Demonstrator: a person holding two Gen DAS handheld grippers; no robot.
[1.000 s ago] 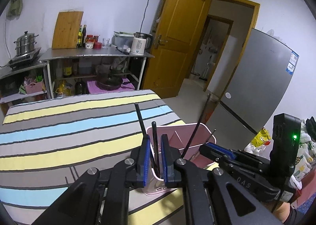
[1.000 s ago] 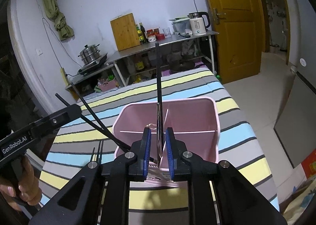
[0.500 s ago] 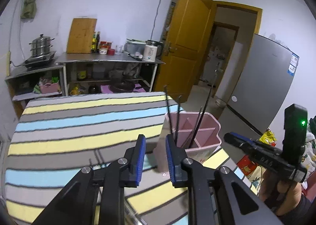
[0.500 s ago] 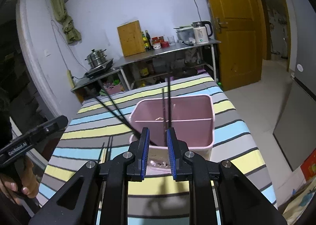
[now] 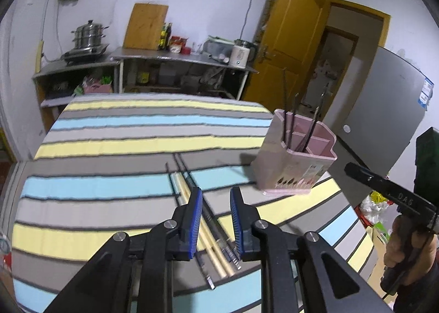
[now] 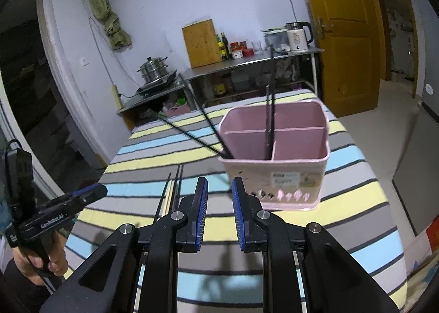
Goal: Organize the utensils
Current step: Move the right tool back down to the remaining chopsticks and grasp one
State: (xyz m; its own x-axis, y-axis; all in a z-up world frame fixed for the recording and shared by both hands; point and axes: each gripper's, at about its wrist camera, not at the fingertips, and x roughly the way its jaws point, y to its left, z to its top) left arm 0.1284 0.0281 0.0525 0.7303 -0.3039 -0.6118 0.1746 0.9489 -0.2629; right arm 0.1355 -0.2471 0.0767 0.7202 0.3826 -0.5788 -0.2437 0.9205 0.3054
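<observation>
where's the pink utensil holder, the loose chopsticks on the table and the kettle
pink utensil holder (image 6: 277, 175), right wrist view, front wall
loose chopsticks (image 5: 192, 203), left wrist view, mid-length of the pale pair
kettle (image 6: 296, 37), right wrist view, white body

We saw a pink plastic utensil holder (image 6: 277, 159) standing upright toward the right side of the striped table, its inside split by thin walls into compartments. Four black chopsticks (image 6: 270, 120) stood in it: two nearly upright at the centre divider, two leaning far out to the left over its rim. To the holder's left, loose chopsticks (image 5: 200, 219) lay flat on the table in a tight bundle, some black, some pale wood, running near to far.
</observation>
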